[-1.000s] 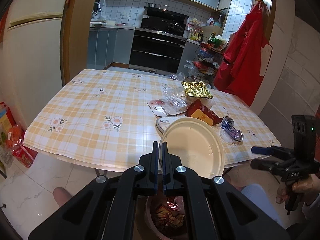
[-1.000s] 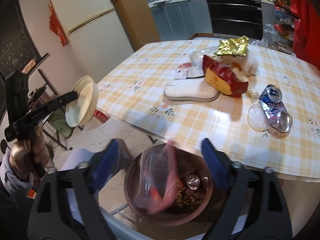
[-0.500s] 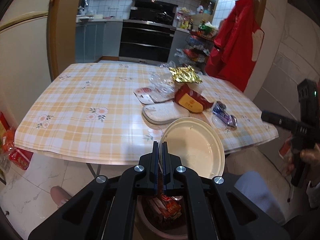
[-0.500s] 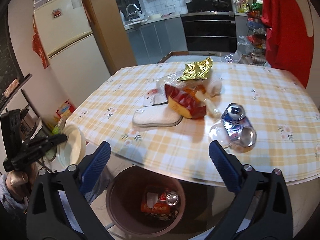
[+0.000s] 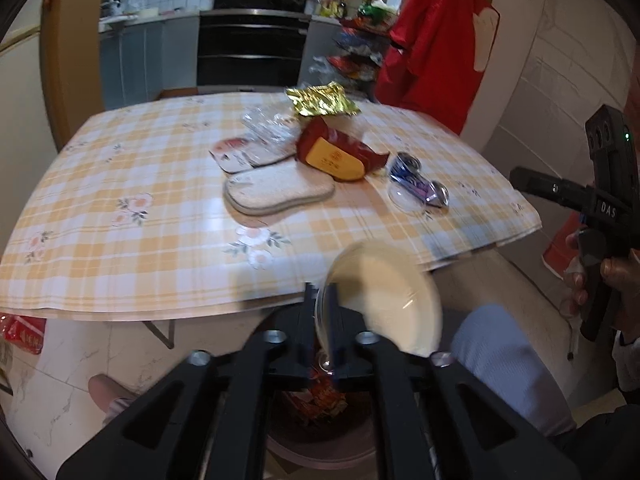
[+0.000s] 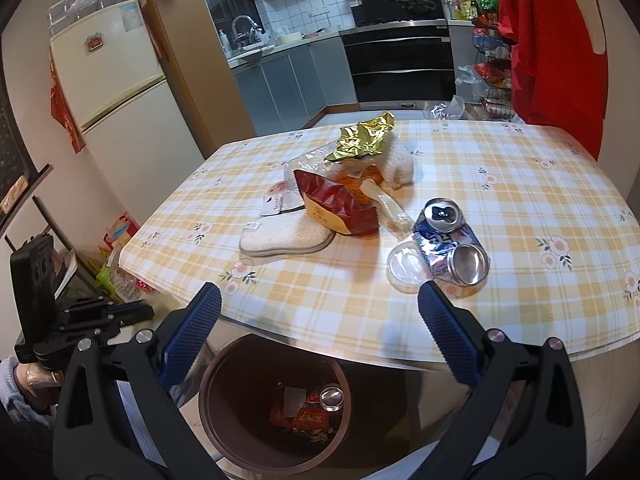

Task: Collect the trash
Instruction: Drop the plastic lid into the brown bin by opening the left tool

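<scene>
Left gripper (image 5: 322,332) tilted down over trash bin (image 5: 320,452), jaws opening around paper plate (image 5: 384,300); right gripper (image 6: 320,320) spread wide, empty, above bin.

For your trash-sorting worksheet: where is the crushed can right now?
In the right wrist view the crushed can lies on the checked table, right of the red snack bag, touching a clear plastic lid near the front edge.

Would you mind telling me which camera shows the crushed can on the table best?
The right wrist view: the crushed can lies close and sharp, both ends showing, beside a clear lid. The left wrist view shows it smaller, farther off and slightly blurred.
</scene>
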Tool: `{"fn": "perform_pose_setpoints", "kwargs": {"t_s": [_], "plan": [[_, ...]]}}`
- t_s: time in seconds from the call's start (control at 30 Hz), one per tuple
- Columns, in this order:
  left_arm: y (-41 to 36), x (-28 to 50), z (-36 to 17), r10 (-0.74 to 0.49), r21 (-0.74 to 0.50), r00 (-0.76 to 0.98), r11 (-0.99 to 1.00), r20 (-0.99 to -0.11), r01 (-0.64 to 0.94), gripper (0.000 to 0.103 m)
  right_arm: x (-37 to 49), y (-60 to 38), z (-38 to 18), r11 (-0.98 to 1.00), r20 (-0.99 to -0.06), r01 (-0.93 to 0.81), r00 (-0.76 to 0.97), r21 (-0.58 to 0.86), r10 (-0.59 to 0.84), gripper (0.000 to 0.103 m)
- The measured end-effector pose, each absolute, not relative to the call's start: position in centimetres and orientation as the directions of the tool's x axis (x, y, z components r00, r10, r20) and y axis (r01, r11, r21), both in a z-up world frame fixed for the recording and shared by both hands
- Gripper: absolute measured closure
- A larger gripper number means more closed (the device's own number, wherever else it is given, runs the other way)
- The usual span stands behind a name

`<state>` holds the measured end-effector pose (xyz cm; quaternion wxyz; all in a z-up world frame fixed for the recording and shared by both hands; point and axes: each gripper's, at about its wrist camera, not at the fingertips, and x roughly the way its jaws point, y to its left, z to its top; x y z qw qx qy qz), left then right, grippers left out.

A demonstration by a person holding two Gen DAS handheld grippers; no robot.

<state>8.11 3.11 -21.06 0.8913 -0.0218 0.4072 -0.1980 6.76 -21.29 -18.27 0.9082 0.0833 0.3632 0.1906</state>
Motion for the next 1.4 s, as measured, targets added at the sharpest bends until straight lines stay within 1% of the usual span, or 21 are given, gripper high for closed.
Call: {"fn": "perform_pose_setpoints", "kwargs": {"t_s": [0.03,0.07,0.17,0.4,0.9,1.23,1.4], "plan": [[3.1,8.1,-21.2,-0.371,-0.203,0.595,0.921,-0.713,0.332,0.059,6.8,-21.4,-18.3,0.914,-0.628,-0.283,0.665,0.291,0.406,0.006],[3.2,8.0,-21.2,-0.372,-0.206,0.601,0.922,-0.707,0.328,0.053,6.7,-21.5,-18.3,0.914,-0.627,-0.281,0.665,0.292,0.405,0.006],[3.5,8.2,-21.2,-0.361,-0.208,0.608,0.928,-0.707,0.309,0.052,6.8,-21.6,-18.5,0.915,-0.631,-0.277,0.664,0.292,0.402,0.006],[5.4,8.5,-20.5,-0.308,-0.190,0.657,0.950,-0.688,0.246,0.043,6.8,-21.4,-18.6,0.918,-0.636,-0.275,0.661,0.286,0.397,0.006],[7.8,9.9,-20.5,-0.245,-0.176,0.680,0.970,-0.691,0.170,0.041,7.4,-21.9,-20.0,0.933,-0.665,-0.254,0.655,0.256,0.360,0.006],[6.6,13.4,-20.7,-0.251,-0.165,0.664,0.968,-0.705,0.190,0.041,8.9,-23.3,-21.2,0.949,-0.694,-0.212,0.648,0.231,0.314,0.006],[5.0,15.4,-21.0,-0.275,-0.172,0.639,0.960,-0.718,0.220,0.041,9.8,-24.3,-21.8,0.955,-0.704,-0.190,0.646,0.227,0.296,0.006]]}}
